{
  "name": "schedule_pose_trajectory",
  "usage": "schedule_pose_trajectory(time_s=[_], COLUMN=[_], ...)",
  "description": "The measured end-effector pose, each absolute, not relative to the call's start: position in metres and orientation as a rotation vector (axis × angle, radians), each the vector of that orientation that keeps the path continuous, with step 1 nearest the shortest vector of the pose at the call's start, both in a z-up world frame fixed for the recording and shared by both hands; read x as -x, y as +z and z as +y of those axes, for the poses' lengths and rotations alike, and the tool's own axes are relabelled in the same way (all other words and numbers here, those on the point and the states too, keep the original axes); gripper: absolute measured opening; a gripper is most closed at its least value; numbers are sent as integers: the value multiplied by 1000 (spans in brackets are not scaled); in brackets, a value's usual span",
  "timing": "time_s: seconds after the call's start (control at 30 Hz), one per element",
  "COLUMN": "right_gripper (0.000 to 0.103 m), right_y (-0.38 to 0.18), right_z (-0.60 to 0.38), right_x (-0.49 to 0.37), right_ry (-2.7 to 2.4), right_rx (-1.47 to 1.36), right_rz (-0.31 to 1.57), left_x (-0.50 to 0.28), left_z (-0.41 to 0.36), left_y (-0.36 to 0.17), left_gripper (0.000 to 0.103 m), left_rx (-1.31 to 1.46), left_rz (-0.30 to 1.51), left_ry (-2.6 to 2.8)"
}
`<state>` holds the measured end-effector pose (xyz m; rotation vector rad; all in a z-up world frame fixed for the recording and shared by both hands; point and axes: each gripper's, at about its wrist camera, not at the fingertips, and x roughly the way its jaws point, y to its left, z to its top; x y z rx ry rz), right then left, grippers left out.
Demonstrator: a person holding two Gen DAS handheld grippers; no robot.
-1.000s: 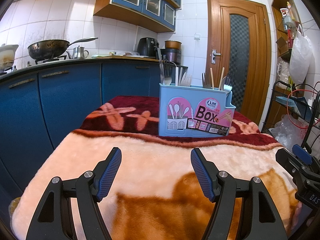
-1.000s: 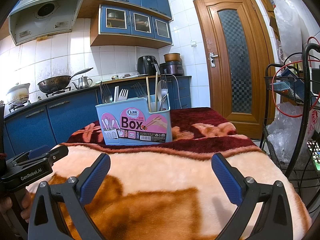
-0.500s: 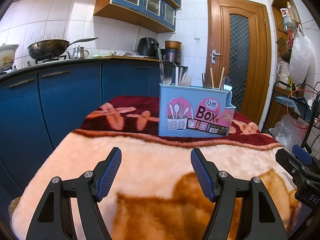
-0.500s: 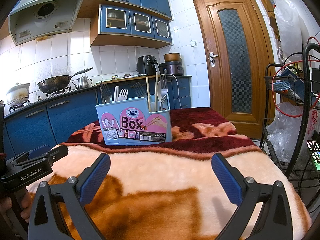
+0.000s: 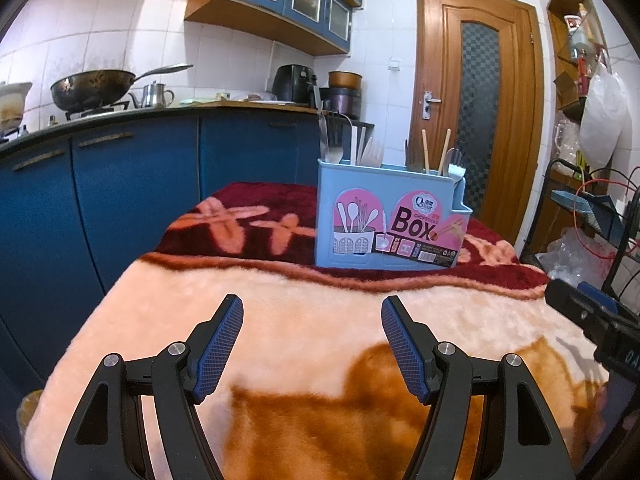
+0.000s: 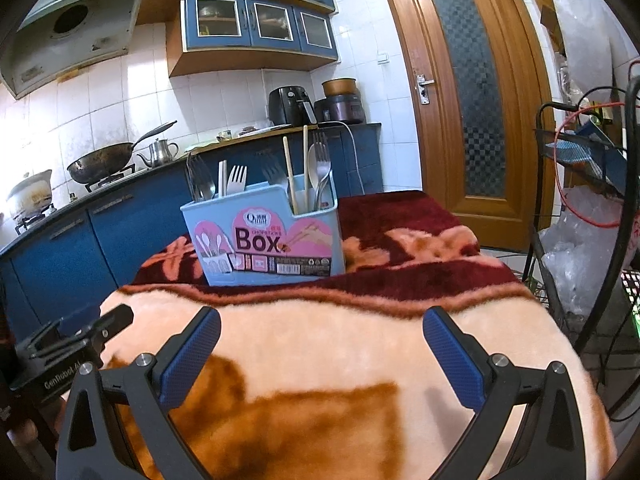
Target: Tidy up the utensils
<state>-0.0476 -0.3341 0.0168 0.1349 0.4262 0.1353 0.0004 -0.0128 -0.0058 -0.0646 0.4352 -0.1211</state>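
A light blue utensil box [image 5: 390, 226] labelled "Box" stands upright on a plush blanket [image 5: 320, 320], on the dark red band at the blanket's far end. Forks, spoons, white plastic cutlery and a pair of wooden chopsticks [image 6: 297, 172] stand upright in the box's compartments; nothing lies loose on the blanket in front of the box.

The left gripper [image 5: 312, 312] hangs over the peach part of the blanket, on the near side of the box and well apart from it, its blue-padded jaws spread wide with nothing between them. The right gripper [image 6: 320, 326] also sits on the near side of the box, well apart from it, jaws wide and empty.

Against the frames from a second ago, the left wrist view is unchanged: the box sits at the same spot in it and the jaws keep the same gap. The right wrist view has shifted: it is tilted, so that the box and the door [image 6: 466, 100] to the right of the box now lean, and the box appears a little nearer the middle of the frame. The box itself has not moved on the blanket, and the cutlery in it stands as before.

Behind the box runs a blue kitchen counter [image 5: 120, 160], with a wok [image 5: 94, 88] on the stove at its left end.
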Motion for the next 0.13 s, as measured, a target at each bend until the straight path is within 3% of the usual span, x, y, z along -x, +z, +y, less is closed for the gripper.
schedule_pose_trajectory(time_s=[0.13], right_gripper=[103], right_y=[26], right_z=[-335], right_x=[38], right_ry=[140], right_rx=[-126], right_rz=[450], left_x=[-8], left_z=[-10], left_y=[6], left_gripper=[73], left_rx=[71], left_rz=[437], left_ry=[-125])
